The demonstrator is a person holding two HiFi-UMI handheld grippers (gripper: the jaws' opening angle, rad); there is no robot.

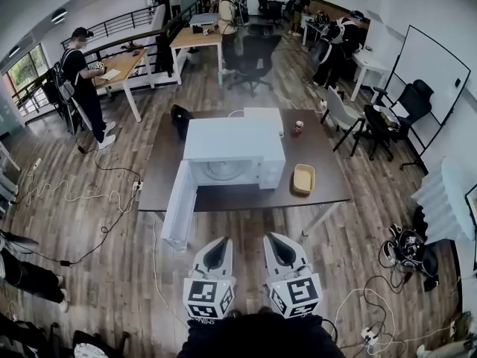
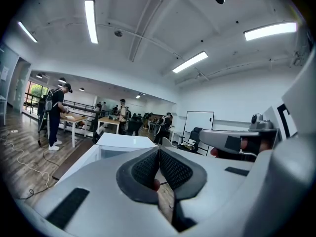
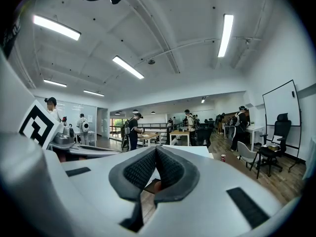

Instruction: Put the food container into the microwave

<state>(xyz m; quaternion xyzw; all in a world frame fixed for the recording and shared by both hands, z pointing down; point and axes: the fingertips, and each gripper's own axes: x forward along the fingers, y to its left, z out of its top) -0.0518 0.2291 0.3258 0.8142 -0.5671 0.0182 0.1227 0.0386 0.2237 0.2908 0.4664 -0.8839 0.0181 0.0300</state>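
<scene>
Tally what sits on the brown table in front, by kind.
Microwave: 1
Container: 1
Can: 1
White box behind the microwave: 1
Total: 4

The left gripper (image 1: 218, 243) and right gripper (image 1: 277, 239) are showing grey shells with black pads (image 2: 144, 170). The person is wearing a black top (image 1: 261, 338).
</scene>
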